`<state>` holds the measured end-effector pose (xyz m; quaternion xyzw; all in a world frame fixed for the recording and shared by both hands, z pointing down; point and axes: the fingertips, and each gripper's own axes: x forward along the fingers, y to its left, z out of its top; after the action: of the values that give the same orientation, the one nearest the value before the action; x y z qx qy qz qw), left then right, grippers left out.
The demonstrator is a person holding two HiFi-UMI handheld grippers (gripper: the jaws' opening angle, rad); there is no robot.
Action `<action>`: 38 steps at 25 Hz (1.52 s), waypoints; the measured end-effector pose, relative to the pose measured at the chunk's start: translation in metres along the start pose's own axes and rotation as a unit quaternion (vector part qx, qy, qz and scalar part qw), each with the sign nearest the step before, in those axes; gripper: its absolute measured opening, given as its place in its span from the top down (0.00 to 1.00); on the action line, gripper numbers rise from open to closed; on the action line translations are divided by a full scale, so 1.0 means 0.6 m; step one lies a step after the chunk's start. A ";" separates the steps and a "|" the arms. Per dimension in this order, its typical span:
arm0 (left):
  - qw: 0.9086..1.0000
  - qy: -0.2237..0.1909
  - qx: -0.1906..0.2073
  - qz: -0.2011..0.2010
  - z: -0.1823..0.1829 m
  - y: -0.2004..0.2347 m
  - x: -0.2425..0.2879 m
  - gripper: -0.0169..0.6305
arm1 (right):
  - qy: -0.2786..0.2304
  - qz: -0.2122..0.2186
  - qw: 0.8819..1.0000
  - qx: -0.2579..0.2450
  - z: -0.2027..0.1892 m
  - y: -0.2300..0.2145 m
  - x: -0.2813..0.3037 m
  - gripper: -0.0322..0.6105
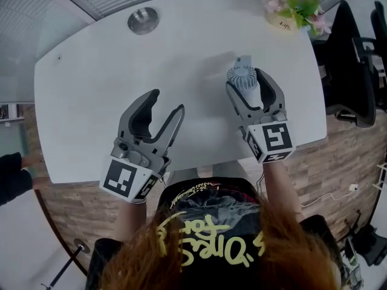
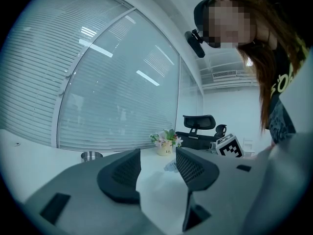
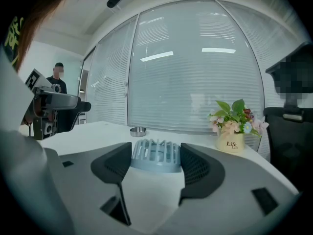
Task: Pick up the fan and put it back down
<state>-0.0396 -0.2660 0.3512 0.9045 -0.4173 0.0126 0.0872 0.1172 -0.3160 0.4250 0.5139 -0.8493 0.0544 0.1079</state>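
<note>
A small pale blue fan (image 1: 242, 75) lies on the white table (image 1: 109, 83) at the right, grille up. My right gripper (image 1: 248, 83) has its jaws on either side of the fan, and the pads press on its sides. In the right gripper view the fan (image 3: 156, 155) fills the gap between the dark pads, low over the tabletop. My left gripper (image 1: 168, 104) hovers over the table's front middle. Its jaws stand apart, and in the left gripper view the left gripper (image 2: 157, 168) has nothing between them.
A flower pot (image 1: 289, 8) stands at the table's far right corner. A round metal dish (image 1: 143, 20) sits at the far middle. Black office chairs (image 1: 354, 59) crowd the right side. A person's arm (image 1: 13, 177) shows at the left edge.
</note>
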 end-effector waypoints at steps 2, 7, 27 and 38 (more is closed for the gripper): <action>1.000 0.001 0.000 0.001 0.000 -0.002 -0.001 0.64 | 0.003 0.001 1.000 0.003 -0.006 0.000 0.000 0.46; 1.000 0.001 0.001 0.003 0.001 -0.002 -0.005 0.64 | 0.010 0.003 1.000 0.008 -0.017 0.002 0.000 0.46; 1.000 -0.012 0.009 -0.003 0.021 -0.006 -0.003 0.65 | 0.062 -0.001 0.998 0.016 -0.070 -0.015 0.006 0.46; 1.000 -0.017 0.014 -0.002 0.032 -0.003 -0.005 0.65 | 0.114 -0.002 0.993 0.005 -0.109 -0.015 0.021 0.47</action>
<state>-0.0414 -0.2658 0.3316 0.9065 -0.4168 0.0029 0.0673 0.1280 -0.3179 0.4914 0.5062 -0.8304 0.1165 0.2017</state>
